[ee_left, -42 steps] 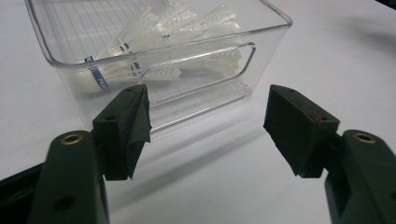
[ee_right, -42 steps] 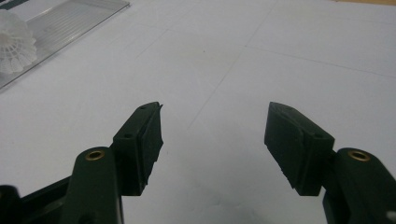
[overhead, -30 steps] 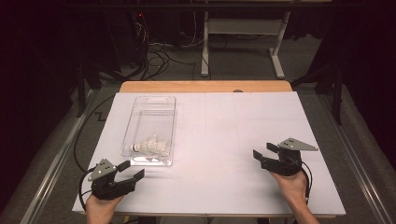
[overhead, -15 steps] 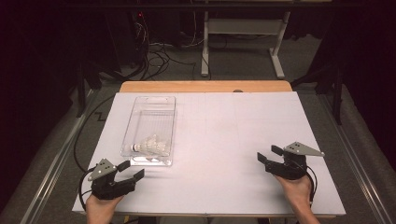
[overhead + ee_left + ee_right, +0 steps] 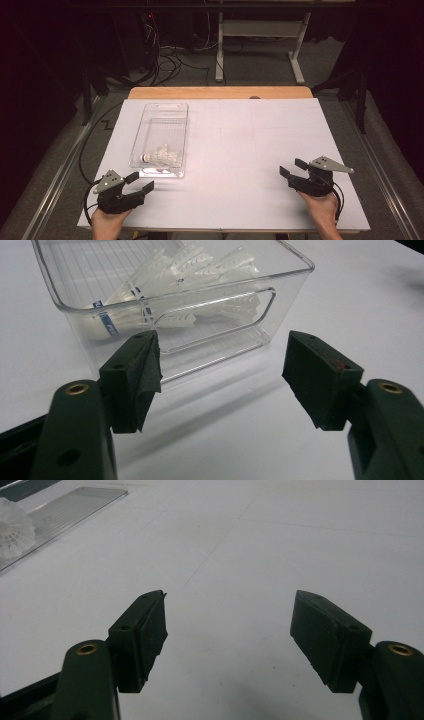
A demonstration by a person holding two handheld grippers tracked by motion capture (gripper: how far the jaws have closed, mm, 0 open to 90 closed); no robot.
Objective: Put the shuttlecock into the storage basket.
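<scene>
- White table (image 5: 240, 150) stands before a dark floor strewn with cables.
- Since the earlier frame the right gripper (image 5: 294, 170) has slid nearer the table's right front corner; its jaws have just been opening, nothing between them.
- Bare room lies between both grippers.
- Left gripper (image 5: 140, 182), jaws apart and empty, rests low, aimed at the clear bin (image 5: 150, 125), where the shuttlecock (image 5: 162, 156) lies at the near end.
</scene>
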